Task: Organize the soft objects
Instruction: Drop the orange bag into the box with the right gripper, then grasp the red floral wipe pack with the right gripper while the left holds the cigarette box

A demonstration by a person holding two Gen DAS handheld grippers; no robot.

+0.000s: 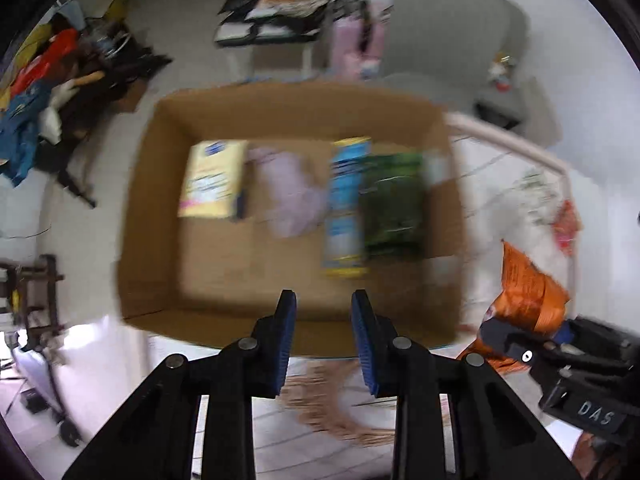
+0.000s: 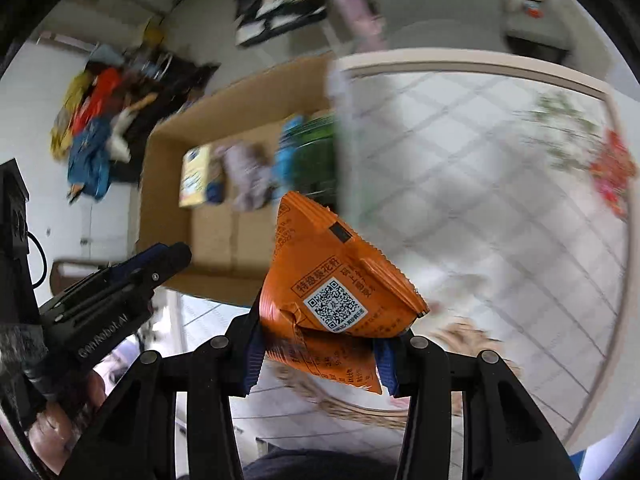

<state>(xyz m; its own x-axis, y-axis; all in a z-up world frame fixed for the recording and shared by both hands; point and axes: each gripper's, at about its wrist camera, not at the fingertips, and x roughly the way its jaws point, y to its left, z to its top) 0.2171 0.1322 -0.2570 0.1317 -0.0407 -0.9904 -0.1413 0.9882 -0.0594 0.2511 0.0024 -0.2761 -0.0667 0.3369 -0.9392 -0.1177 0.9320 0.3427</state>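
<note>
An open cardboard box [image 1: 152,200] sits beside the table and holds a yellow packet [image 1: 214,178], a pale lilac soft bundle [image 1: 290,192], a blue packet [image 1: 344,204] and a green packet [image 1: 394,204]. My left gripper [image 1: 324,316] is open and empty above the box's near wall. My right gripper [image 2: 320,340] is shut on an orange snack bag [image 2: 332,280] and holds it in the air over the table, right of the box [image 2: 168,184]. The bag also shows in the left wrist view [image 1: 528,288], with the right gripper [image 1: 532,334] below it.
A white table with a grid-pattern cloth [image 2: 480,200] and a raised pale rim lies to the right. A woven straw mat [image 1: 332,404] lies on it below the grippers. A heap of clothes [image 1: 36,112] lies on the floor left. A grey armchair [image 1: 452,32] stands behind.
</note>
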